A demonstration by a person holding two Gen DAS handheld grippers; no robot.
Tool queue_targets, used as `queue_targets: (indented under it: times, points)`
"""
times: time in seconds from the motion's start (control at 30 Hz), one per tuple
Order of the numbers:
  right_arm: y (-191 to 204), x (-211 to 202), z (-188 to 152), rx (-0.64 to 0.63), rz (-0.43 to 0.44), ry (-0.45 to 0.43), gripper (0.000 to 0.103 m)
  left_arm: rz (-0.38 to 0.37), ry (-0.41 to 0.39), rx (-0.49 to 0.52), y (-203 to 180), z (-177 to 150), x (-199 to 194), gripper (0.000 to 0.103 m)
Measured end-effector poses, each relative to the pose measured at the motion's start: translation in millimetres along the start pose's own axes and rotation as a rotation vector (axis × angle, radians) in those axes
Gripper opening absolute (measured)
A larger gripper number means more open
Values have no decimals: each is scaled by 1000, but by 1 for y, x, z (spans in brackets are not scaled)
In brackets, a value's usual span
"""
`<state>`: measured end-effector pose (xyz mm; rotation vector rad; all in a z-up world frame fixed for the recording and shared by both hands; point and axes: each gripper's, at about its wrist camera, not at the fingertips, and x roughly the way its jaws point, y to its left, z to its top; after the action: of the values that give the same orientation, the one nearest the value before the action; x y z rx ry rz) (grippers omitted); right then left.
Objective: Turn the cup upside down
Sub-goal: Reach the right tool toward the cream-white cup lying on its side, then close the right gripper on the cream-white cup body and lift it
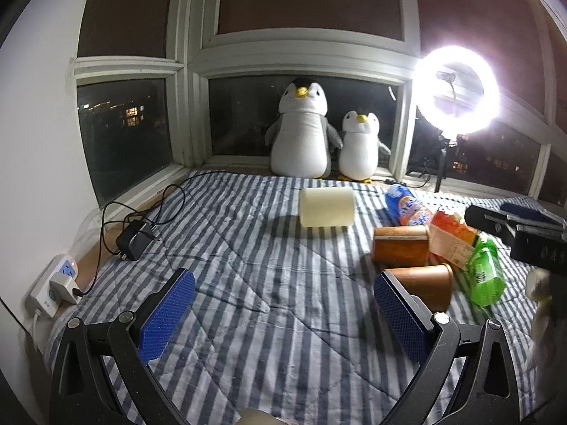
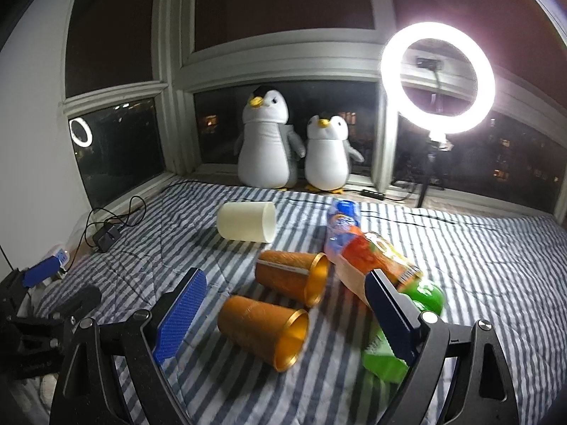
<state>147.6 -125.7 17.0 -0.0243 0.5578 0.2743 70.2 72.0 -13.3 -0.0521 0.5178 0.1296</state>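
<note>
Striped quilted bedspread [image 2: 496,265], two glossy copper cups [image 2: 262,329] lying sideways, perhaps metal, both tongs [image 2: 285,306] [image 1: 283,304] apart.

A ring light [image 1: 457,90] at the right is the main source, blown out to pure white with a hazy halo over the window frame. It throws soft shadows leftward across the striped bedspread [image 1: 248,248]. The dark panes show night outside, and one reflects the ring [image 2: 80,132]. Fisheye bending curves the frame and blackens the corners. The green bottle [image 2: 407,322] smears with motion blur.
</note>
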Motion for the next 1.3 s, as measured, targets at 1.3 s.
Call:
queue_targets:
  times: [1.3]
  points:
    - [114,301,76,-746,140,559,88,16,297,20,37,17,109,102]
